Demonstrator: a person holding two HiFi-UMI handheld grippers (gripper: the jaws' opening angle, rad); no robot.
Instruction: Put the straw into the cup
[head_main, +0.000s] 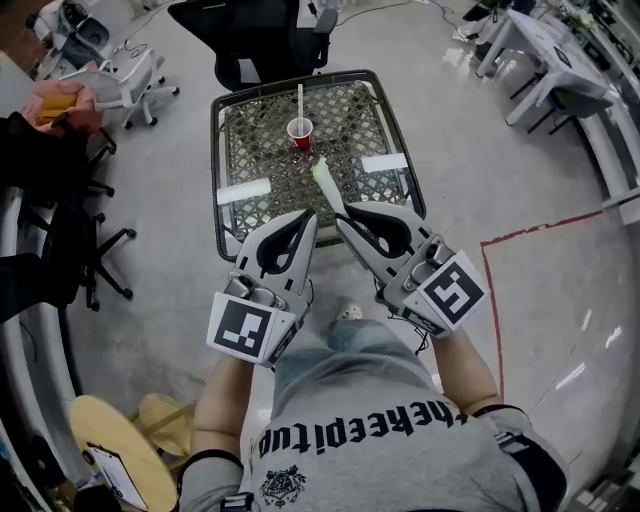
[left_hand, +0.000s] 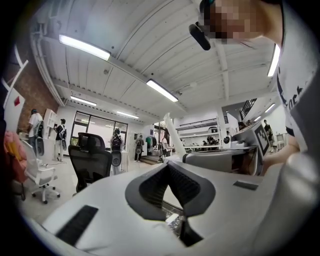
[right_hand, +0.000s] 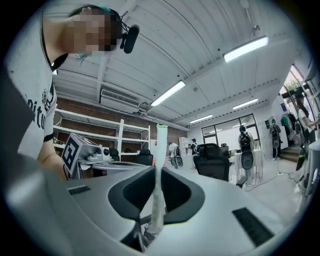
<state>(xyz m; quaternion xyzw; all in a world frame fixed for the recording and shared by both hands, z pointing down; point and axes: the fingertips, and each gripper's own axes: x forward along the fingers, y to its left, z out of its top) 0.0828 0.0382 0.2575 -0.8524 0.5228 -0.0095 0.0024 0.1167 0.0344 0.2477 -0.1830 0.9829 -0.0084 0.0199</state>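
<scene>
Pale straw (right_hand: 159, 150), clamped in right hand-held gripper (head_main: 341, 209)

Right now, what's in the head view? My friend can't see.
The right gripper pinches a pale wrapped straw pointing toward a red cup on a wire-mesh table. The left gripper beside it is shut and empty. The cup holds another straw.

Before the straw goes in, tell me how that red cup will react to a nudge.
The red cup looks small and narrow-based, so probably light and easily shoved. A tall straw already stands in it, and the mesh tabletop is uneven, so it may tip.
</scene>
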